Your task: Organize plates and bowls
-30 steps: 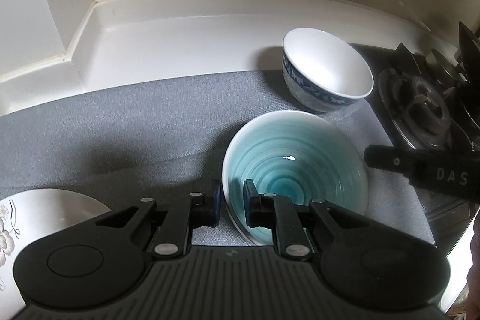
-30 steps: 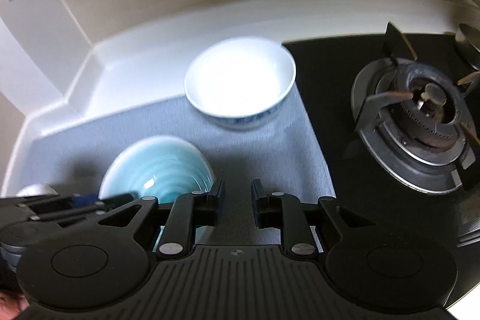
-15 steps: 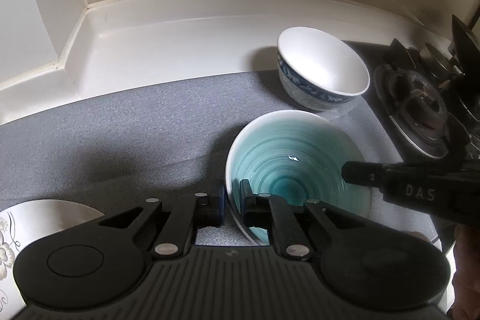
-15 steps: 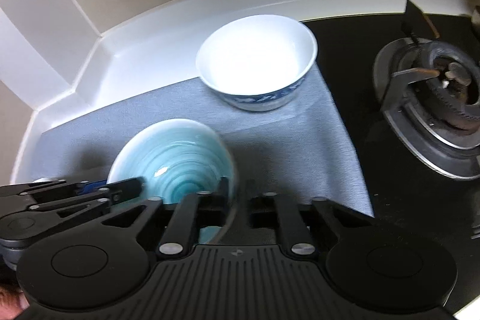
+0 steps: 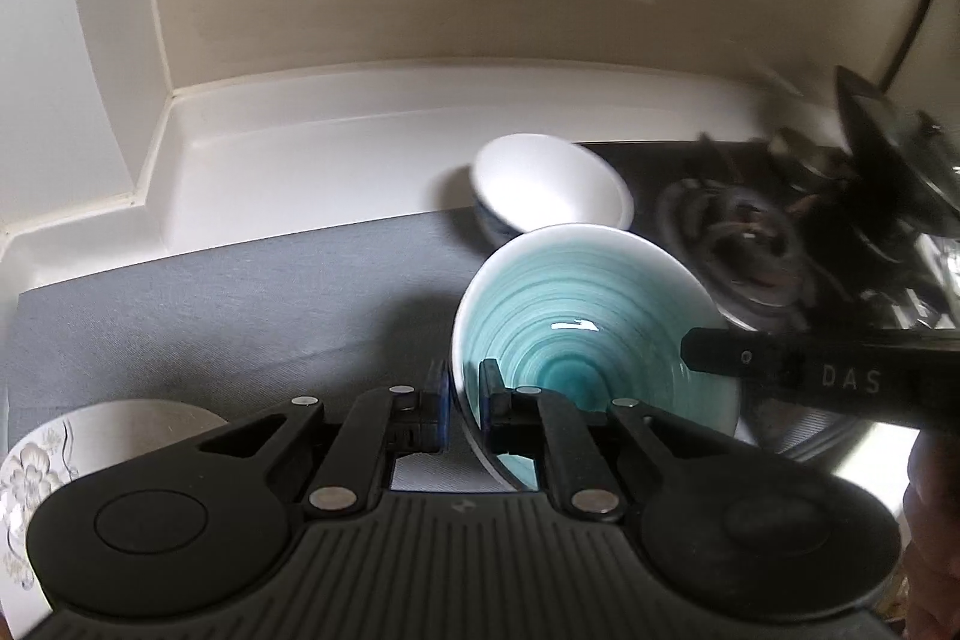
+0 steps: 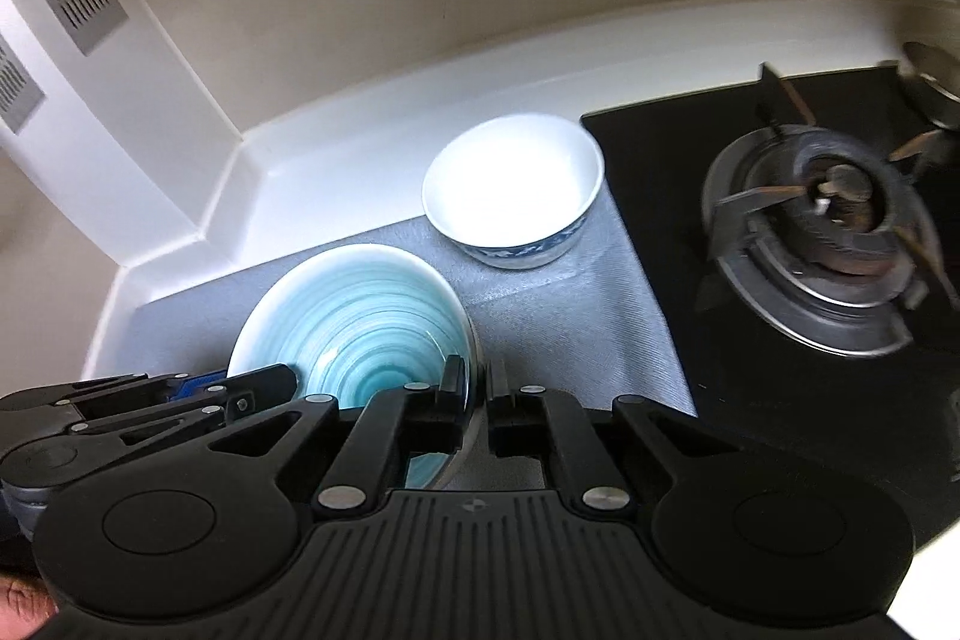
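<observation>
Left wrist view shows the teal bowl [image 5: 576,316] above the grey mat [image 5: 240,292], my left hand-held gripper [image 5: 462,400] and right hand-held gripper [image 6: 480,394] each pinching its rim, while the white bowl [image 5: 552,187] and flowered plate [image 5: 36,466] are not yet organized.

White countertop [image 6: 360,160], raised lip along the back wall. Grey mat [image 5: 240,292] spread over it, ahead of the tongs. White bowl with blue band [image 6: 513,190] standing on the mat's far edge. Floral plate [image 5: 54,466] on the mat, near left. Black gas hob [image 6: 810,220] to the right.
</observation>
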### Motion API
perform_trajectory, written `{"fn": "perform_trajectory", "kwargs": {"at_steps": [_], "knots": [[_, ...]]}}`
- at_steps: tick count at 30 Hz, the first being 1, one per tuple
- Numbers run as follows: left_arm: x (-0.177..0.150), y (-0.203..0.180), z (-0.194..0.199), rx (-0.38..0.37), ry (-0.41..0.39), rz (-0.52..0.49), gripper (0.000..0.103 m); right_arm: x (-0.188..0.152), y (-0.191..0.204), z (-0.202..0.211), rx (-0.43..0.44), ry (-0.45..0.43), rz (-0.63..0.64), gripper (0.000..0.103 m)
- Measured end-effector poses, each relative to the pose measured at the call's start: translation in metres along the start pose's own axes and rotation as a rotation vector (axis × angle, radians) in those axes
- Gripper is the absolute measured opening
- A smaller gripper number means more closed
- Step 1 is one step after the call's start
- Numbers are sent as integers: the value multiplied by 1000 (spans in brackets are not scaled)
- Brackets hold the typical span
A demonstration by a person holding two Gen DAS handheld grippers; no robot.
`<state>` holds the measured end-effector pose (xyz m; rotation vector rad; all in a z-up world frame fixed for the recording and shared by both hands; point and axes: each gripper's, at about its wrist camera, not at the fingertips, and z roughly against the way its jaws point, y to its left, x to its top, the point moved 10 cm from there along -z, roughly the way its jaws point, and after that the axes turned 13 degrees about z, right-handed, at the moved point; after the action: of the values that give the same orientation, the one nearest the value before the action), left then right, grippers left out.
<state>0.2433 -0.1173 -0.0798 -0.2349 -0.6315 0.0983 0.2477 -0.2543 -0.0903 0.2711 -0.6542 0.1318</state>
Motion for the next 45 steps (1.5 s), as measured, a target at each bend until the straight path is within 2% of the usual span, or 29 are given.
{"fn": "perform_trajectory", "kwargs": {"at_steps": [5, 10, 16, 21, 27, 31, 36, 39, 41, 45], "knots": [[-22, -23, 18, -32, 27, -14, 9, -17, -10, 37, -24, 18, -21, 7], [-53, -34, 18, -48, 78, -30, 9, -47, -21, 57, -43, 56, -52, 8], [-83, -35, 8, -49, 130, -43, 10, -75, -25, 56, -66, 97, -58, 8], [-94, -34, 1, -38, 154, -49, 10, -93, -28, 48, -72, 138, -67, 7], [-97, -33, -2, -37, 142, -66, 10, -100, -28, 40, -81, 159, -61, 7], [-95, -32, 0, -62, 149, -45, 10, -98, -28, 39, -93, 157, -48, 7], [-89, -32, 8, -65, 112, -51, 10, -97, -29, 42, -83, 161, -64, 9], [-93, -34, 5, -65, 120, -84, 10, -97, -29, 41, -81, 159, -54, 9], [-92, -32, 5, -71, 124, -62, 10, -99, -29, 37, -78, 171, -47, 9], [-83, -29, 20, -79, 57, -45, 11, -93, -28, 42, -78, 164, -37, 9]]}}
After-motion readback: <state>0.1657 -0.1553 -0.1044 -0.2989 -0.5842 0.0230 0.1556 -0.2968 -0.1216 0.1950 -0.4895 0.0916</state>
